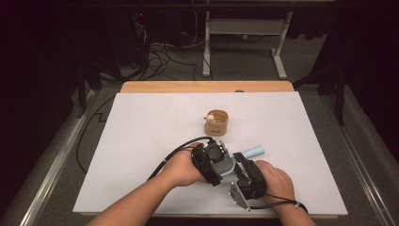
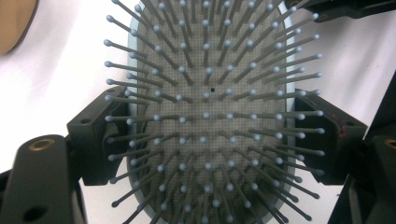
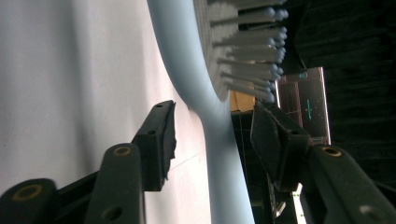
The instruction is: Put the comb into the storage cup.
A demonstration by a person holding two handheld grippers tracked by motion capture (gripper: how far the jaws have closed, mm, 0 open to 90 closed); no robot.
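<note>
Smooth pale-blue plastic hairbrush (matt grey cushion), wooden cup

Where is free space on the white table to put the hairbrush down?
The white table is bare along its left side, left of the wooden cup, and at the far right. It is crowded near the front, where both grippers meet around the hairbrush.

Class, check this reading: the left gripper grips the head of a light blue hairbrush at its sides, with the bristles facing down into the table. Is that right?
Not quite. The left gripper does grip the hairbrush head at its sides, but the left gripper view shows the bristles pointing toward its camera, away from the table.
</note>
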